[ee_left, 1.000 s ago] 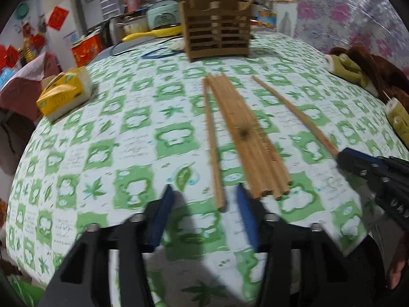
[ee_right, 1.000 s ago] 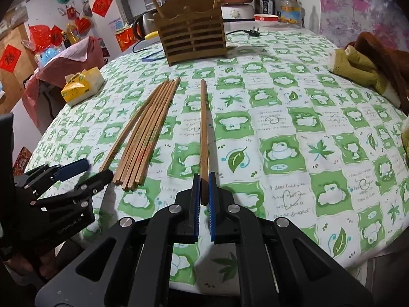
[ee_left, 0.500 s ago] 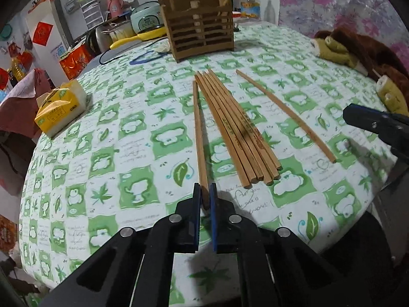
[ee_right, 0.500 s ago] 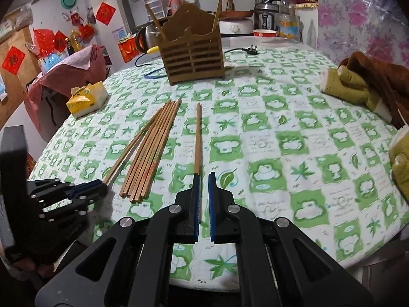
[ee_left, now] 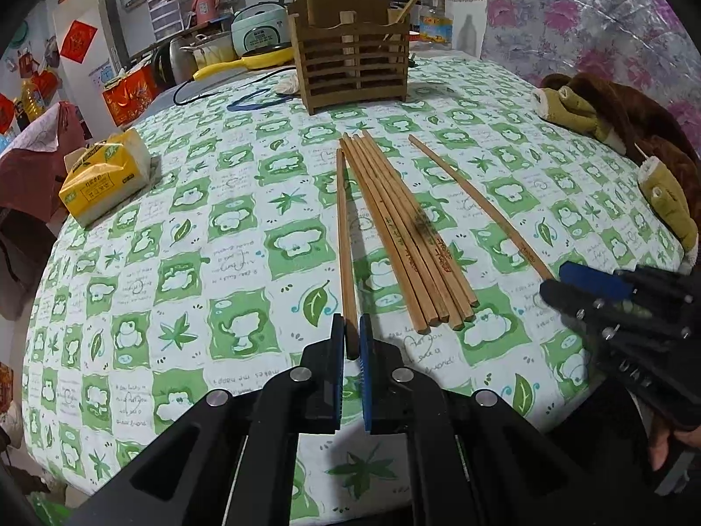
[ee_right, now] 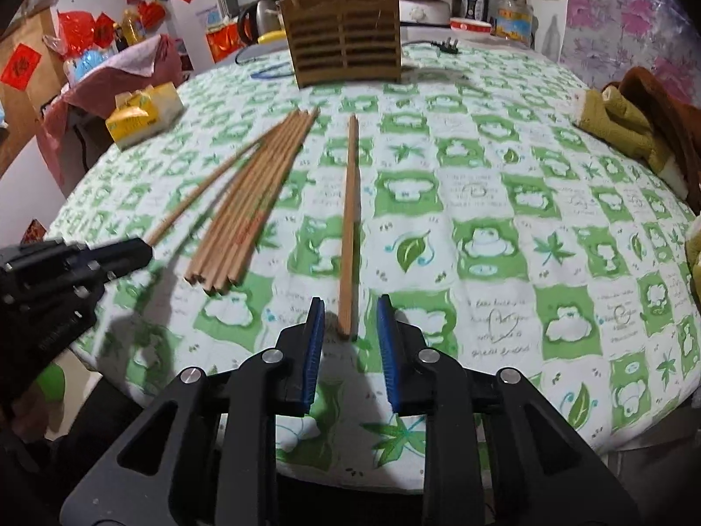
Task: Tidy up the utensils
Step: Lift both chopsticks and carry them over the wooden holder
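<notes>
My left gripper (ee_left: 348, 337) is shut on the near end of a single wooden chopstick (ee_left: 344, 245) that lies on the table. To its right lies a bundle of several chopsticks (ee_left: 403, 236), then another lone chopstick (ee_left: 477, 206). My right gripper (ee_right: 350, 320) is open, its jaws on either side of that lone chopstick's (ee_right: 350, 215) near end without touching it. The brown slatted wooden holder (ee_left: 352, 65) stands at the far side and holds a few sticks; it also shows in the right wrist view (ee_right: 346, 44). Each gripper shows in the other's view, the right one (ee_left: 569, 282) and the left one (ee_right: 131, 250).
The round table (ee_left: 131, 263) has a green and white patterned cloth. A yellow tissue pack (ee_left: 103, 175) lies at the left. A brown and olive garment (ee_left: 622, 131) lies at the right edge. Cables (ee_left: 249, 101), a yellow pan and kitchen appliances stand behind the holder.
My left gripper closed on the single chopstick's end. My right gripper, shut around the lone chopstick before, has opened.
</notes>
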Available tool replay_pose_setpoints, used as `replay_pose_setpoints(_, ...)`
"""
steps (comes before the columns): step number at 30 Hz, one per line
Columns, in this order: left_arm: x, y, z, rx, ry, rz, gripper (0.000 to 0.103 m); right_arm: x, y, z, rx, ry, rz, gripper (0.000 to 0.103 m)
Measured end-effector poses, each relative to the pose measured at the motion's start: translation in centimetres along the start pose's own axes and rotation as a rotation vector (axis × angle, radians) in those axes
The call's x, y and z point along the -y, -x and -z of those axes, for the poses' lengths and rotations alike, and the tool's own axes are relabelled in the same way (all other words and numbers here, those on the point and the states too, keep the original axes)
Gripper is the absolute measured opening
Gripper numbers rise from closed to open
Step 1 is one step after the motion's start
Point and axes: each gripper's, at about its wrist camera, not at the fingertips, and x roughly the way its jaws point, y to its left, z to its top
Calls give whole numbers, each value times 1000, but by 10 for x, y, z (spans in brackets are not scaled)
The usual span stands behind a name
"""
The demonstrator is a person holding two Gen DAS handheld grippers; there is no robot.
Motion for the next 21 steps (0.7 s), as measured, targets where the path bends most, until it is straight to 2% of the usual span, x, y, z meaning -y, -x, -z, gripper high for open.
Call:
replay_pose_setpoints(2,-4,1,-2,2,16,11,7,-7,0,3,19,36,36,25)
replay_pose_setpoints(4,-6,2,-3,6,25,12,7,-13,1,5,30,61,30,7)
replay_pose_setpoints(8,-10,5,-5,12,37,16,7,-11,5,1,16,47,5,6)
replay_pose_setpoints(11,-11,11,-8,29,34,10,7,-2,20,-8,51,22,-10,6)
replay_pose_setpoints(18,-19,50,-30,138,22,-16,6,16,71,-42,195,2,-4,6)
replay_pose_setpoints(21,-25,62,-42,173,33,-24,6,16,76,-53,184,14,4,6)
